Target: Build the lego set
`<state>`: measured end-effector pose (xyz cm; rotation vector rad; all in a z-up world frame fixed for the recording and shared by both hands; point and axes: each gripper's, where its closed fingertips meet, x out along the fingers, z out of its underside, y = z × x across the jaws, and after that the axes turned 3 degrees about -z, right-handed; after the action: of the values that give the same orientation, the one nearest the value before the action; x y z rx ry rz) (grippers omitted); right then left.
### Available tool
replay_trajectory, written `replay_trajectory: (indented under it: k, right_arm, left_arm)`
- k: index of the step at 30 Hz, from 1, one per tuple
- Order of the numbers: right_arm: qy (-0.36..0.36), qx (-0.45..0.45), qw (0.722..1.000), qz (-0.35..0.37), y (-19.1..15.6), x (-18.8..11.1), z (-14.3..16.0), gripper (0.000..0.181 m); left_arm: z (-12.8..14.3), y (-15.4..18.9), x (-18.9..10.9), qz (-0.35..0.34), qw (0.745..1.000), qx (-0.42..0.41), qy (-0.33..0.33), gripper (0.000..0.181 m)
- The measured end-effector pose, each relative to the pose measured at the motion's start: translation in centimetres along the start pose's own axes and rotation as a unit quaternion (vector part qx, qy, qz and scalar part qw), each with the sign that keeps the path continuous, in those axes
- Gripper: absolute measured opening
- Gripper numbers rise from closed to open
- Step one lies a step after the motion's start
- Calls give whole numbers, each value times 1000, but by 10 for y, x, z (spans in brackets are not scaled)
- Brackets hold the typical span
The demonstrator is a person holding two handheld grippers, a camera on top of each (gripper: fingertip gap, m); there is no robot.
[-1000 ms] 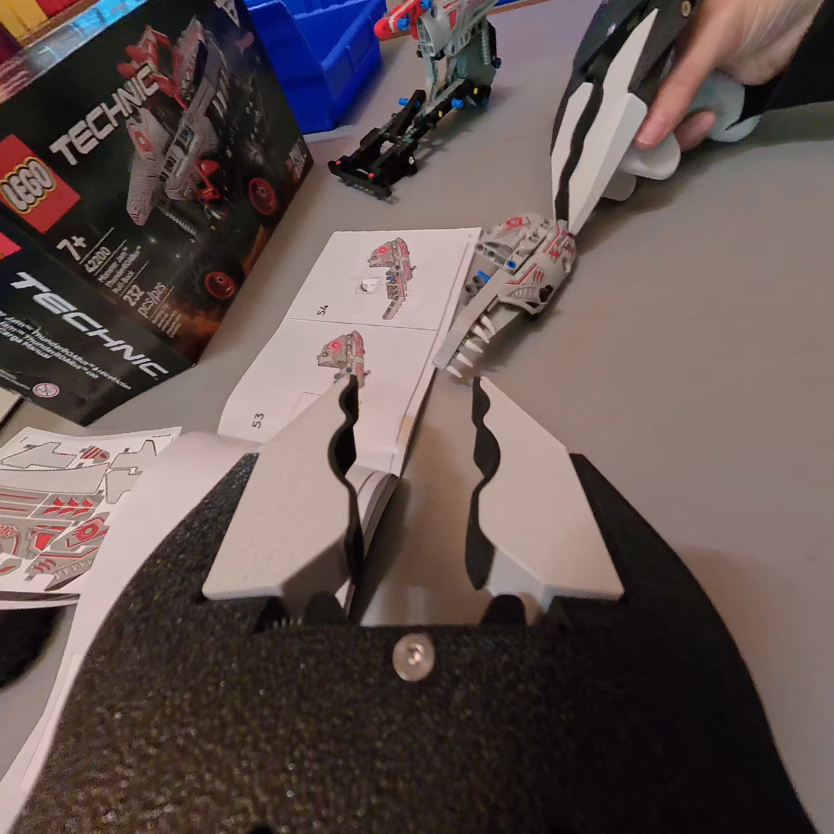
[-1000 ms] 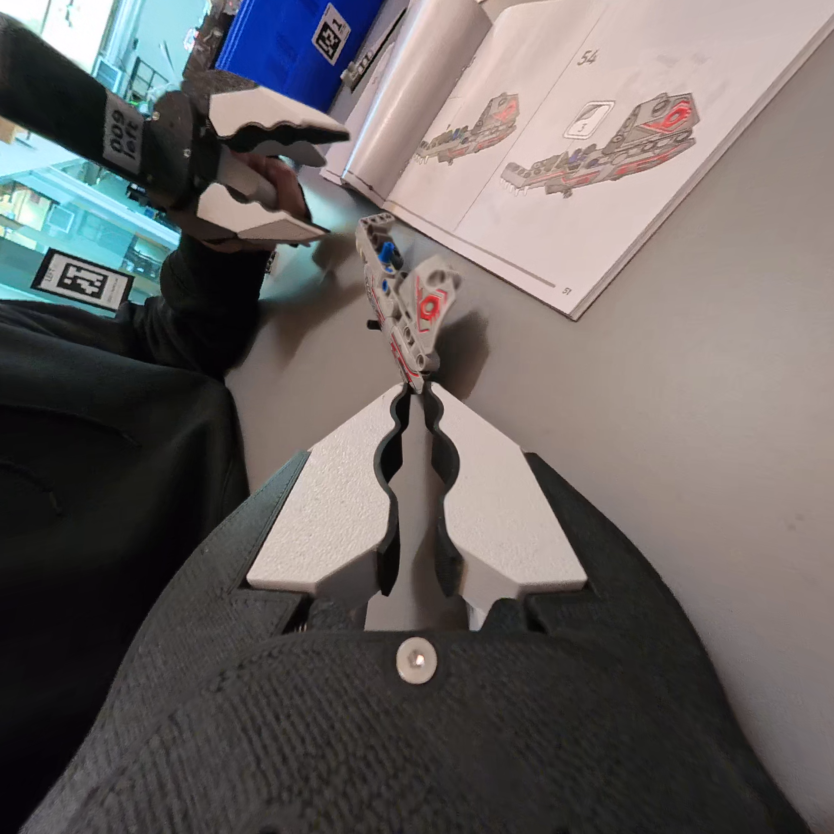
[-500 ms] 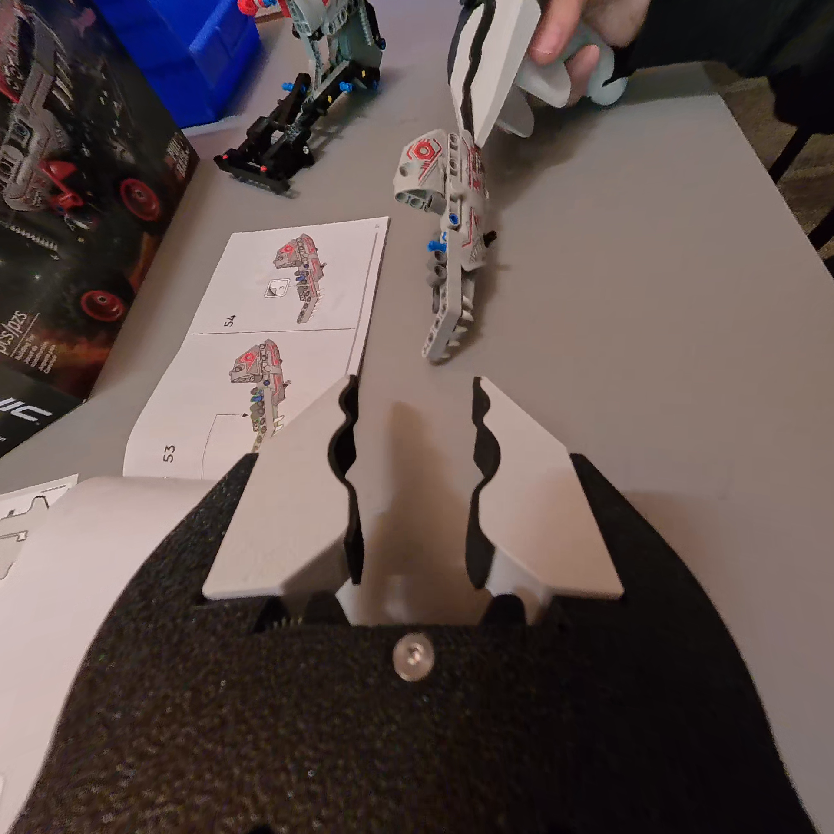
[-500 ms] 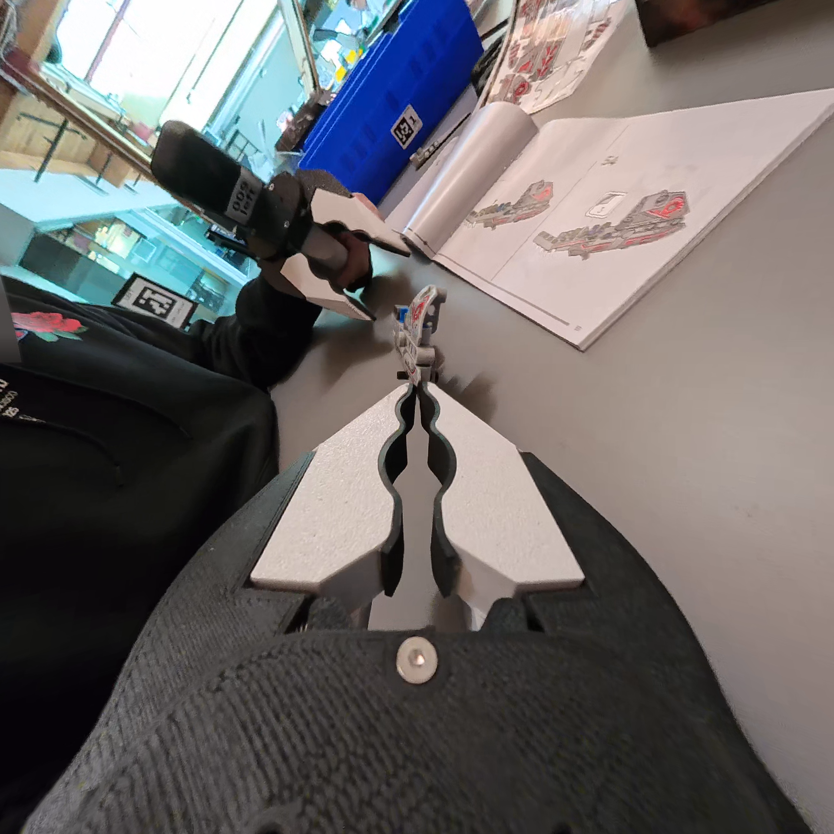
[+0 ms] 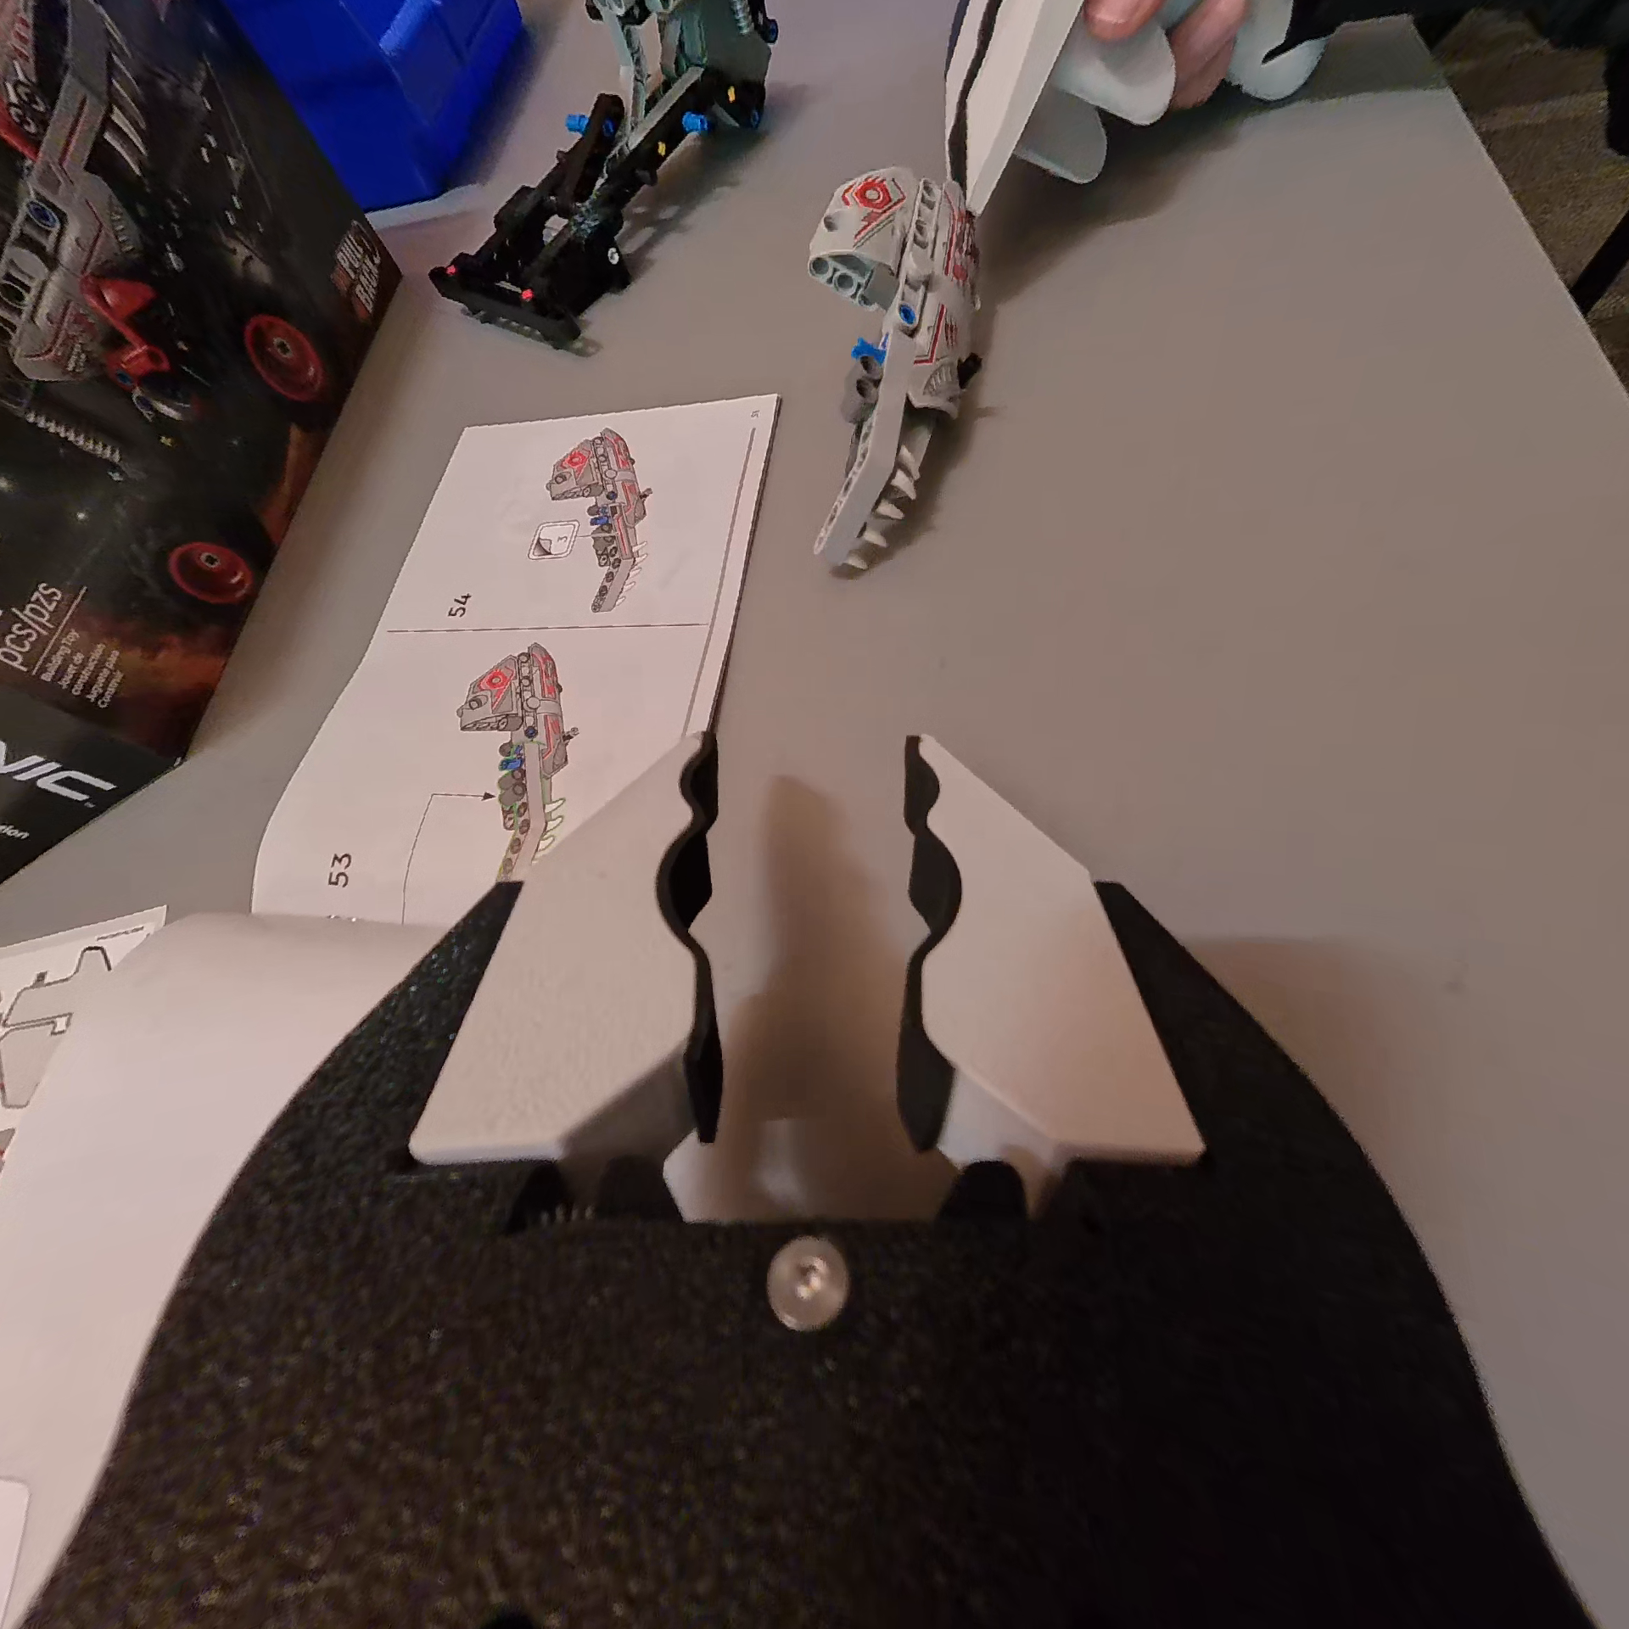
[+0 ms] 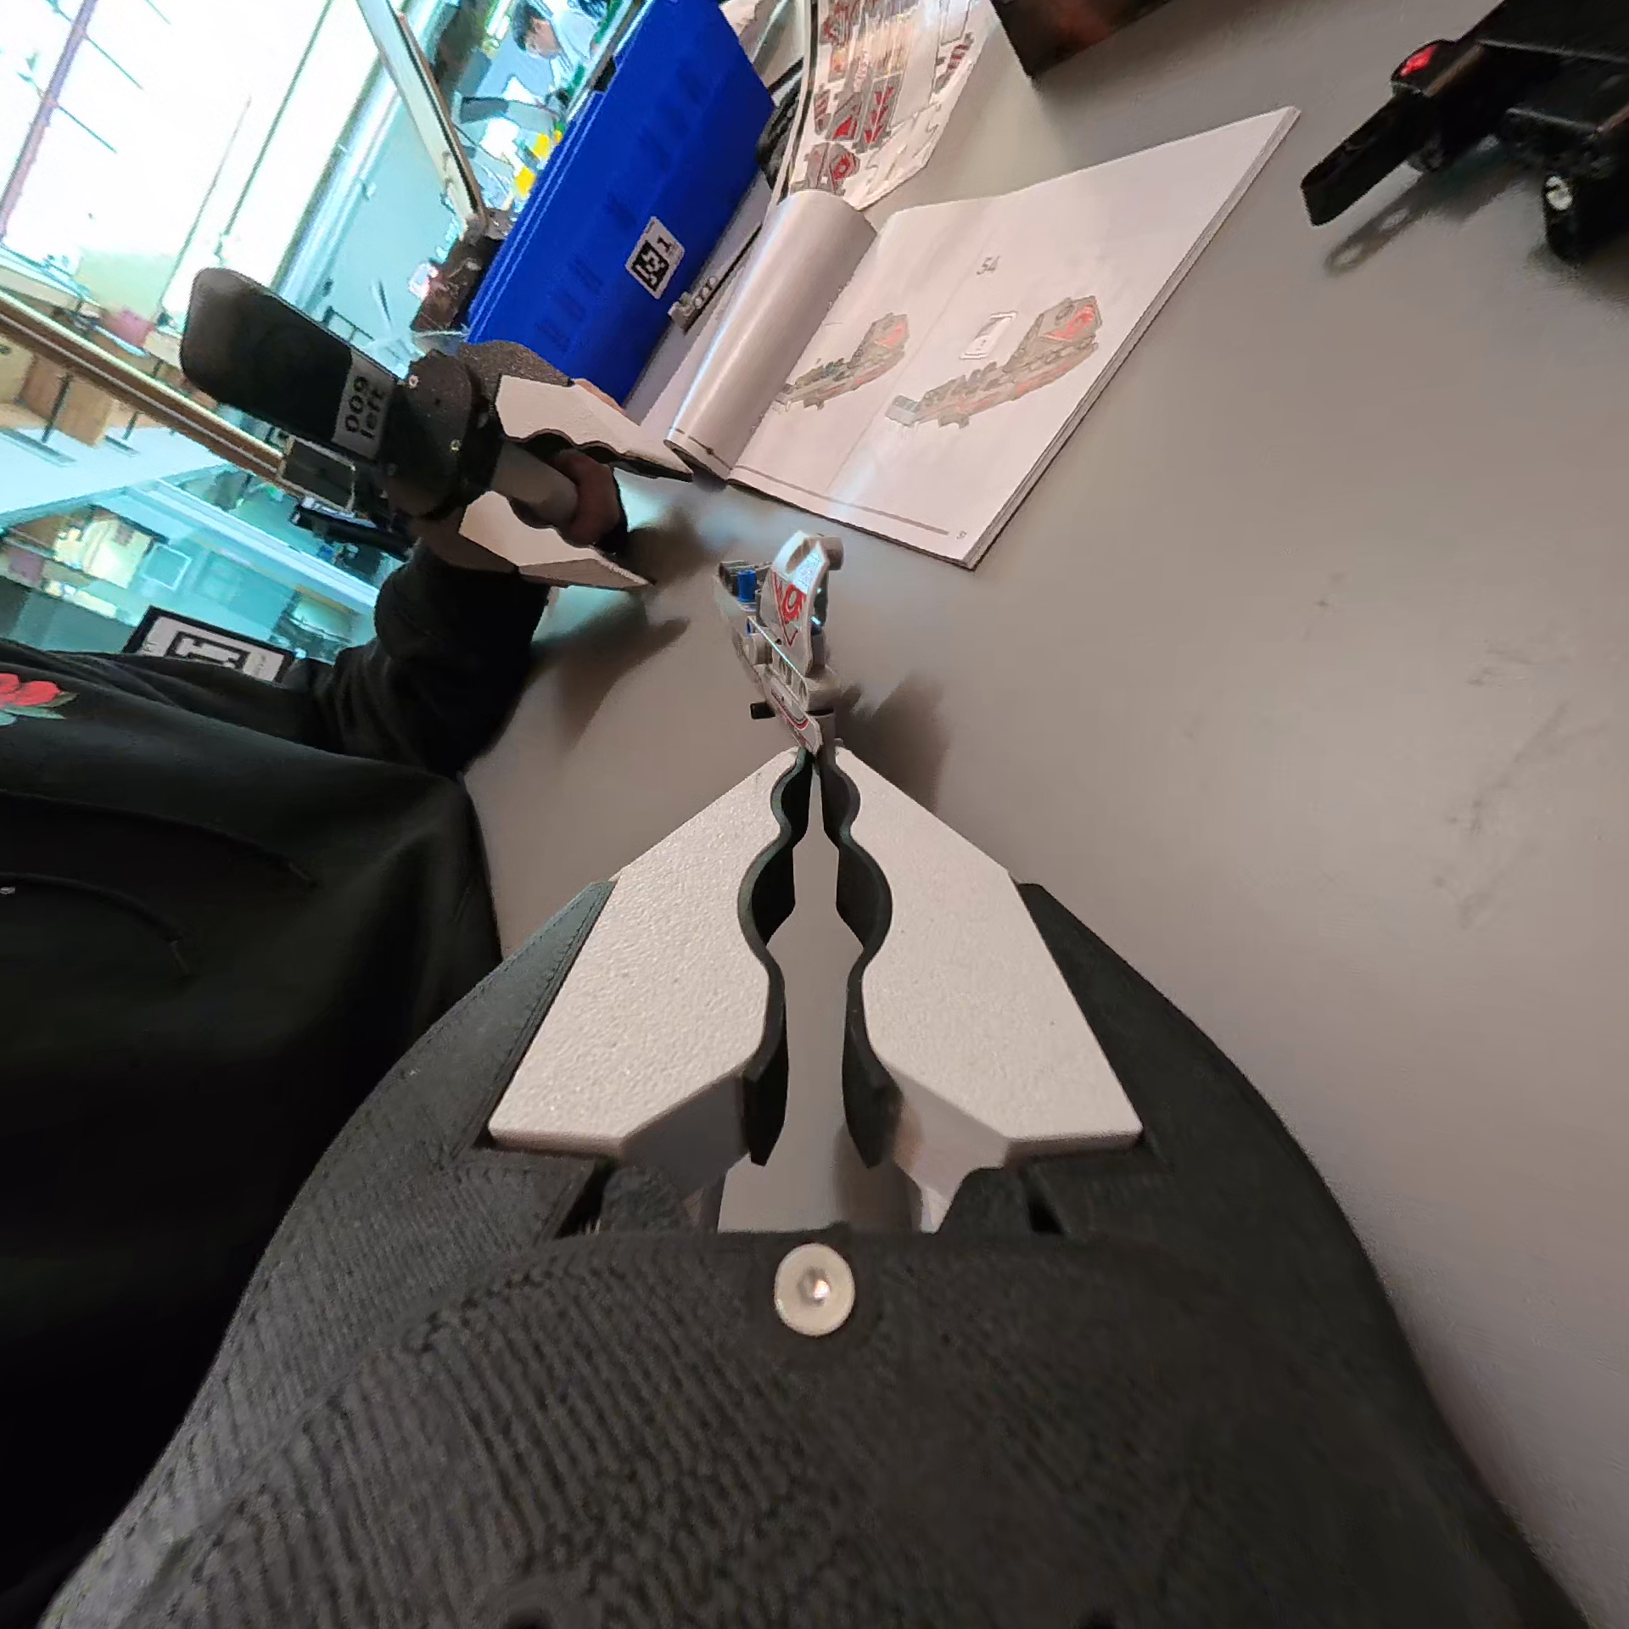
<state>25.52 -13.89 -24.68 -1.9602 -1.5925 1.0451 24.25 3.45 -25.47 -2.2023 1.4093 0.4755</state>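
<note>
Since a second earlier, the right gripper (image 6: pixel 813 765) had swung the toothed lego piece (image 5: pixel 899 353) upright beside the booklet (image 5: pixel 582 617), pinching its tip; the left gripper (image 5: pixel 807 767) hung open, empty. That thin pinch could slip.

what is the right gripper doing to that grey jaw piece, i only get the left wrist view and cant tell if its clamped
Observer: The right wrist view shows the right gripper shut, its tips pinching the thin rear edge of the grey jaw piece.
Operator: and where does my left gripper sit from that side
Observer: The left gripper is open and clear of the piece, with its tips near the booklet.
Operator: anything past the booklet
Observer: A blue bin with a square black-and-white tag stands there.
</note>
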Motion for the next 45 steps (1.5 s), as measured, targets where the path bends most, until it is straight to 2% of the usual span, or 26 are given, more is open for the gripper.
replay_trajectory:
  k: [6,16,39,45]
  right_arm:
    - [-8,15,1000,15,6,0,3,1]
    - [-28,22,999,-14,0,12,6,1]
    - [-35,9,999,30,8,14,7,4]
    - [-37,23,999,8,6,15,7,0]
  left_arm:
    - [1,-1,1,-5,1000,0,-4,35]
    - [3,-2,3,-6,1000,0,-11,34]
    - [6,0,5,-8,1000,9,-25,31]
    - [8,3,6,5,999,11,-31,29]
